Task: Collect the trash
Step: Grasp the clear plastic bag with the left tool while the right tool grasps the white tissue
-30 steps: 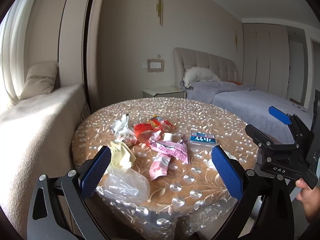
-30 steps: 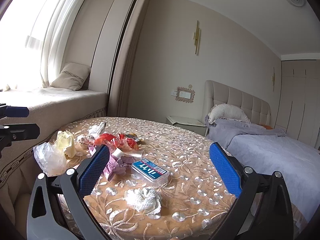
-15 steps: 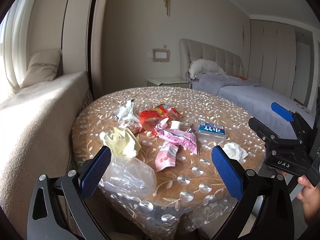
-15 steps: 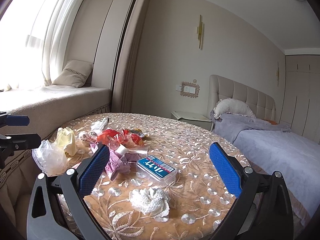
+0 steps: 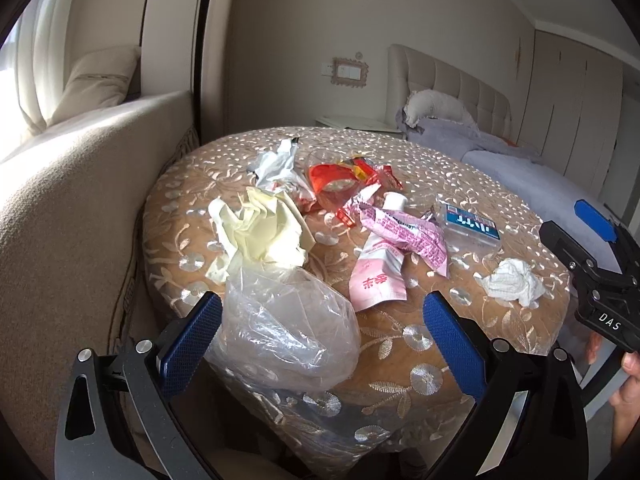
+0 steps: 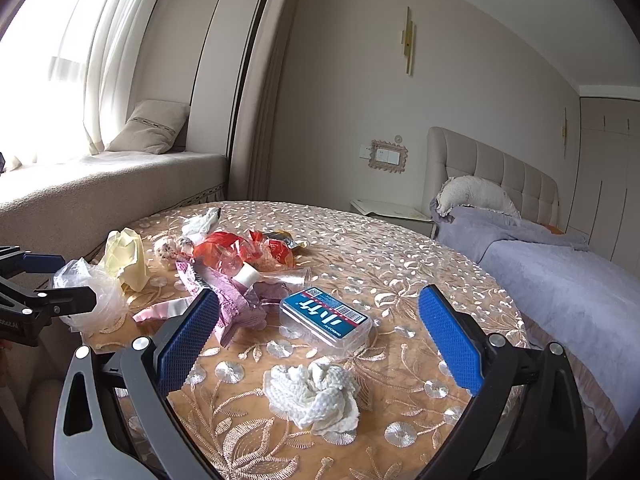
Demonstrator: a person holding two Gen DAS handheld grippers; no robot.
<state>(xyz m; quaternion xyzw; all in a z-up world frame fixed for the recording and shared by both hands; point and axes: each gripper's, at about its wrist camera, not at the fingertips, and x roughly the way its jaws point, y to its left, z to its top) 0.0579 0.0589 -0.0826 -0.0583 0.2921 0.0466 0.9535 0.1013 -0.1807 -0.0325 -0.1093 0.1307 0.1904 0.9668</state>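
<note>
Here both tools gape empty, the left tool (image 5: 320, 336) around a clear bag (image 5: 288, 320) (perhaps touching), the right tool (image 6: 320, 336) over a tissue wad (image 6: 312, 396) on the bench (image 6: 400, 264).

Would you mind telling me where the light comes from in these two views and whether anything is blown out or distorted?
Right wrist view: daylight from the window at left, overexposed. Left wrist view: the same window at the left edge, sunlight on the window seat. Both views: fisheye bending of the walls, dark corners, sharp table.

Beige walls (image 6: 340, 80), bed (image 6: 560, 272), bright window (image 6: 40, 60)
</note>
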